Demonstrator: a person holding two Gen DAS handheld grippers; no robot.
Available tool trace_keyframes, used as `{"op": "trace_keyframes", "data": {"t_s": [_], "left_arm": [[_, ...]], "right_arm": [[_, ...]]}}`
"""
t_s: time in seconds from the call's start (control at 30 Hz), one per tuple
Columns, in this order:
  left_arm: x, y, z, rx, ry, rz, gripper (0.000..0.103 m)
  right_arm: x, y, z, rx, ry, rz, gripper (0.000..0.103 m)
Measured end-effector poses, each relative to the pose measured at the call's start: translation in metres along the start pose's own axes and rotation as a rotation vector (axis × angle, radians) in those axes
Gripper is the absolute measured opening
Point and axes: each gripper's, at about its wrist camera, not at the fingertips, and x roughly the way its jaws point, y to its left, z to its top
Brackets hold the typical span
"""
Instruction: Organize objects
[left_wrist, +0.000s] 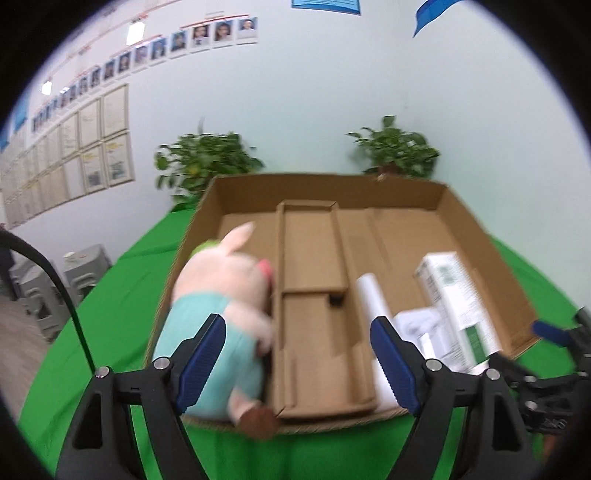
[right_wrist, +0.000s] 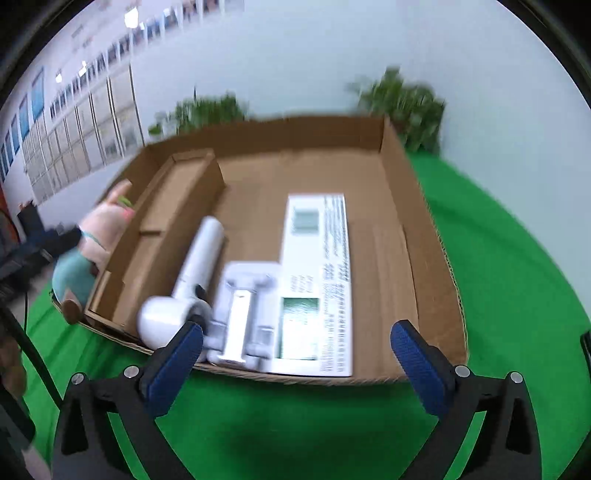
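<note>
A shallow cardboard box (left_wrist: 436, 201) (right_wrist: 436, 236) sits on the green table. Inside at its left lies a pink plush pig (left_wrist: 218, 295) (right_wrist: 92, 254) in a teal shirt, beside a cardboard insert (left_wrist: 314, 295) (right_wrist: 166, 221). A white hair dryer (left_wrist: 373, 295) (right_wrist: 192, 280), a white holder (right_wrist: 243, 314) and a white-green carton (left_wrist: 458, 302) (right_wrist: 317, 280) lie in the right part. My left gripper (left_wrist: 299, 354) is open and empty above the box's near edge. My right gripper (right_wrist: 295, 354) is open and empty, just before the box.
Green cloth (left_wrist: 110, 314) (right_wrist: 517, 258) covers the table around the box. Two potted plants (left_wrist: 207, 162) (left_wrist: 399, 147) stand behind it against the wall. Grey stools (left_wrist: 48, 280) stand far left. The right gripper shows at the right edge of the left wrist view (left_wrist: 554, 362).
</note>
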Motion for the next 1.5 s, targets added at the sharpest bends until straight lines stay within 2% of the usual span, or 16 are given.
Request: {"op": "trace_keyframes", "data": {"t_s": [0.1,0.17,0.27,0.37,0.53,0.6,1.5], "left_arm": [[0.009,0.006,-0.026,-0.041,0.032,0.034,0.08],[0.015,-0.001,-0.037,-0.022,-0.004,0.071,0.08],[0.018,-0.012,-0.047,0.031,-0.054,0.129,0.084],[0.023,-0.018,-0.046,0.05,-0.044,0.156,0.089],[0.03,-0.023,-0.044,0.073,-0.012,0.153,0.102],[0.033,-0.026,-0.045,0.085,-0.002,0.168,0.103],[0.033,-0.024,-0.046,0.08,-0.002,0.164,0.103]], "right_arm": [[0.003,0.03,-0.02,-0.055,-0.082,-0.021,0.103],[0.003,0.042,-0.027,-0.08,-0.101,-0.039,0.103],[0.013,0.04,-0.022,-0.049,-0.095,-0.048,0.102],[0.022,0.031,-0.025,-0.013,-0.1,-0.047,0.103],[0.045,0.026,-0.024,-0.014,-0.069,-0.078,0.103],[0.048,0.031,-0.025,-0.027,-0.054,-0.097,0.103],[0.046,0.034,-0.028,-0.023,-0.052,-0.098,0.103]]}}
